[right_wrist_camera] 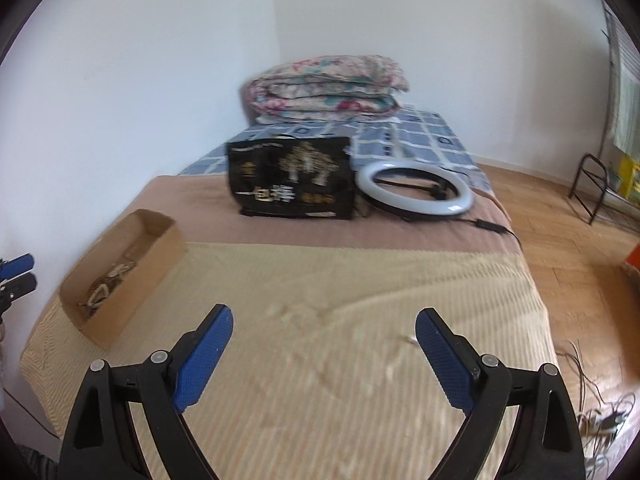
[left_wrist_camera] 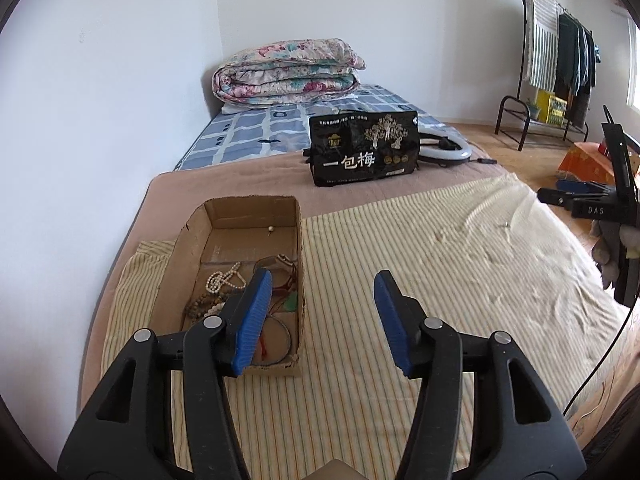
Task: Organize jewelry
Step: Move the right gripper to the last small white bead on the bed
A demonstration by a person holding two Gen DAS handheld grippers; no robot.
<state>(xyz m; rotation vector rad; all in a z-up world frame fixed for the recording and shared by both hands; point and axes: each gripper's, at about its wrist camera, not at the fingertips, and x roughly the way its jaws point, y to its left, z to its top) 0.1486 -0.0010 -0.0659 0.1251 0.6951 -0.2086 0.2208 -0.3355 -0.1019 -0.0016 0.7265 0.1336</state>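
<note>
Left gripper [left_wrist_camera: 322,312] hung w/ jaws wide, empty, over the striped cloth [left_wrist_camera: 400,280] just right of the box [left_wrist_camera: 298,240]. Right gripper [right_wrist_camera: 324,354] also had jaws wide & empty, above the cloth's middle. Jewelry [left_wrist_camera: 224,284] (pearls, wood beads, a bangle, cords) lay piled in the box's near half; one small bead [left_wrist_camera: 271,230] sat alone at the far end. A tiny piece [left_wrist_camera: 506,223] lay on the cloth, well apart from the box. Black bag [left_wrist_camera: 364,148] & ring light [right_wrist_camera: 414,192] sat farther back on the bed.
</note>
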